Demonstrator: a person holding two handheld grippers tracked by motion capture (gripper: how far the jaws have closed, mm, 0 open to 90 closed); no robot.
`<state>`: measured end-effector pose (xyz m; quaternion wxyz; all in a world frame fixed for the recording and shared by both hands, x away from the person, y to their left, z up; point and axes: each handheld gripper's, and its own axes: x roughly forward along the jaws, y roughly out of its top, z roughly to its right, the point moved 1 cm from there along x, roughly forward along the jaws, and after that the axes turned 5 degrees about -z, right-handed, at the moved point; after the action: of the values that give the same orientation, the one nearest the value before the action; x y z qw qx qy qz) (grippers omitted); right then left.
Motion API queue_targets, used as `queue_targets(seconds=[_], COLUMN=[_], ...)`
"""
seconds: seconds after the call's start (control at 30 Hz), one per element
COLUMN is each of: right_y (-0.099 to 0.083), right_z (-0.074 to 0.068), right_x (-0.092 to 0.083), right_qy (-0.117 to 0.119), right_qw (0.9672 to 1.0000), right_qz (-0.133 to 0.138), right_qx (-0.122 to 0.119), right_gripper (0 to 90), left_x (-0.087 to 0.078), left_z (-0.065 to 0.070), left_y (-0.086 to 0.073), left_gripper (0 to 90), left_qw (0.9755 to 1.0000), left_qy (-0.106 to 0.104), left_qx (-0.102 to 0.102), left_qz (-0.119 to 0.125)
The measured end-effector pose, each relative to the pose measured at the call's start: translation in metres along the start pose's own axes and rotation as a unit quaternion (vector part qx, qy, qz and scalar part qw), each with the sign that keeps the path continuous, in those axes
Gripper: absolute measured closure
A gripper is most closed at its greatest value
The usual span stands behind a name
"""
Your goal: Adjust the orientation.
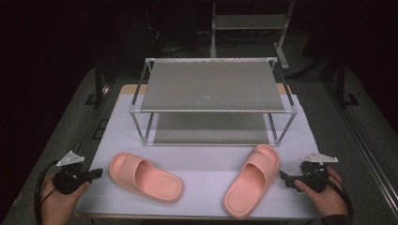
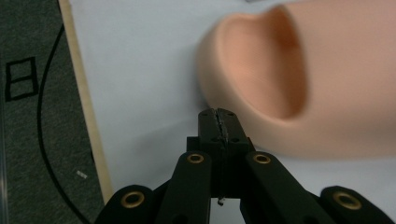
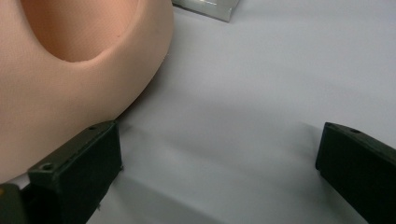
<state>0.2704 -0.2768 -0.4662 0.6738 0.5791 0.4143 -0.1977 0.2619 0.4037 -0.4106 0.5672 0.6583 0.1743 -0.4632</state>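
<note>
A white table [image 1: 206, 161] bears a two-shelf metal rack [image 1: 213, 86] toward its far side and two pink slippers on the near half. Both shelves of the rack, upper and lower, hold nothing.

The left slipper [image 1: 145, 176] lies flat at the near left, its length running diagonally from far left to near right, sole down and opening upward. The right slipper [image 1: 253, 180] lies at the near right, angled from its far end beside the rack's right front leg toward the table's near edge. The two slippers lie well apart, and neither touches the rack.

The left gripper [image 1: 96, 174], held in the person's left hand [image 1: 58, 199], sits at the table's near left corner, pointing toward the left slipper. In the left gripper view its jaws are pressed together with nothing between them, the tips just beside the rounded end of the left slipper [image 2: 299, 74].

The right gripper [image 1: 285, 177], held in the right hand [image 1: 324, 194], sits beside the right slipper's outer edge. In the right gripper view its jaws stand wide apart over bare table; one jaw lies against or just beside the wall of the right slipper [image 3: 70, 60], and contact cannot be told.
</note>
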Motion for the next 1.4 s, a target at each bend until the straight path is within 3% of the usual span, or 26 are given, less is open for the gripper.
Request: queue_targets(seconds=[0.17, 0.23, 0.33, 0.37, 0.5, 0.63, 0.73, 0.77, 0.87, 0.93, 1.07, 1.17, 1.3, 1.4], right_y=[0.0, 0.0, 0.0, 0.0, -0.001, 0.0, 0.0, 0.0, 0.0, 0.0, 0.0, 0.0, 0.0, 0.0], right_z=[0.0, 0.0, 0.0, 0.0, 0.0, 0.0, 0.0, 0.0, 0.0, 0.0, 0.0, 0.0, 0.0, 0.0], right_x=[0.0, 0.0, 0.0, 0.0, 0.0, 0.0, 0.0, 0.0, 0.0, 0.0, 0.0, 0.0, 0.0, 0.0], right_qy=[0.0, 0.0, 0.0, 0.0, 0.0, 0.0, 0.001, 0.0, 0.001, 0.001, 0.0, 0.0, 0.0, 0.0], right_qw=[1.0, 1.0, 1.0, 1.0, 1.0, 1.0, 1.0, 1.0, 1.0, 1.0, 1.0, 1.0, 1.0, 1.0], right_qz=[0.001, 0.001, 0.002, 0.003, 0.003, 0.003, 0.003, 0.003, 0.003, 0.003, 0.002, 0.001, -0.001, -0.001], right_qx=[0.0, 0.0, 0.0, 0.0, 0.0, 0.0, 0.0, 0.0, 0.0, 0.0, 0.0, 0.0, 0.001, 0.0], right_gripper=[0.0, 0.0, 0.0, 0.0, 0.0, 0.0, 0.0, 0.0, 0.0, 0.0, 0.0, 0.0, 0.0, 0.0], left_x=[0.021, 0.028, 0.032, 0.035, 0.047, 0.065, 0.074, 0.079, 0.085, 0.084, 0.065, 0.048, 0.041, 0.037], left_z=[-0.013, -0.009, -0.005, 0.002, 0.018, 0.043, 0.055, 0.064, 0.076, 0.079, 0.075, 0.069, 0.07, 0.084], left_y=[0.017, 0.022, 0.026, 0.032, 0.045, 0.066, 0.075, 0.081, 0.089, 0.089, 0.078, 0.053, 0.025, 0.011], left_gripper=[90.0, 90.0, 90.0, 90.0, 90.0, 90.0, 90.0, 90.0, 90.0, 89.8, 87.7, 87.3, 87.8, 88.0], left_qw=[1.0, 0.9999, 0.9999, 0.9993, 0.999, 0.997, 0.9956, 0.9948, 0.9933, 0.9932, 0.994, 0.9953, 0.994, 0.9916], left_qy=[-0.003, -0.015, -0.013, -0.036, -0.033, -0.048, -0.059, -0.055, -0.057, -0.05, -0.046, -0.043, -0.069, -0.09], left_qx=[-0.009, -0.005, 0.001, 0.005, 0.029, 0.061, 0.072, 0.086, 0.101, 0.105, 0.098, 0.086, 0.085, 0.093], left_qz=[-0.001, -0.004, -0.003, -0.003, -0.004, -0.008, -0.007, -0.007, -0.005, -0.003, 0.015, 0.012, -0.006, -0.011])
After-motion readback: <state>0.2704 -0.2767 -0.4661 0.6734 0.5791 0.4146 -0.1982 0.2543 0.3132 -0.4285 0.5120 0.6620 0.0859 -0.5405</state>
